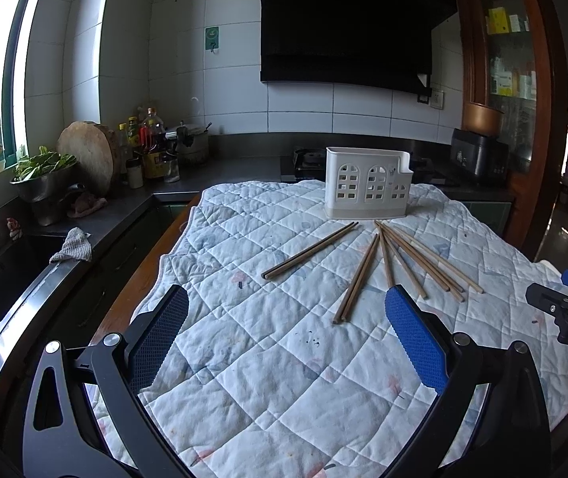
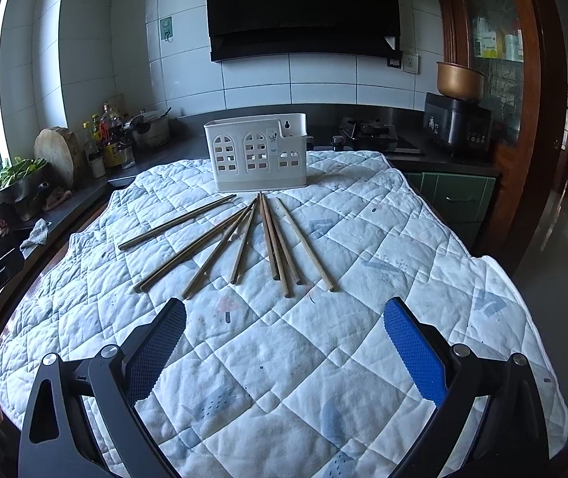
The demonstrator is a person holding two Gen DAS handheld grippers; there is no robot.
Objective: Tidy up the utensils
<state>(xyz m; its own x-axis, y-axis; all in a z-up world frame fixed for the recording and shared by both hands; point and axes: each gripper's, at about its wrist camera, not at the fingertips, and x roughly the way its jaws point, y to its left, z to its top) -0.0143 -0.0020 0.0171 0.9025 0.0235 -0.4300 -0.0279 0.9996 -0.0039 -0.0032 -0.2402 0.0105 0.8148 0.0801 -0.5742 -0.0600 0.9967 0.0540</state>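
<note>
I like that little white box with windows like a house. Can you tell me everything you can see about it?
The white box is a utensil holder that looks like plastic, with arched window cut-outs on its front like a tiny building. One end is lower, and the back wall has a keyhole-shaped hanging slot. It stands upright at the far end of the quilted cloth, on a slightly darker base. Nothing can be seen sticking out of it. The chopsticks lie fanned out in front, their far tips close to its base.
</note>
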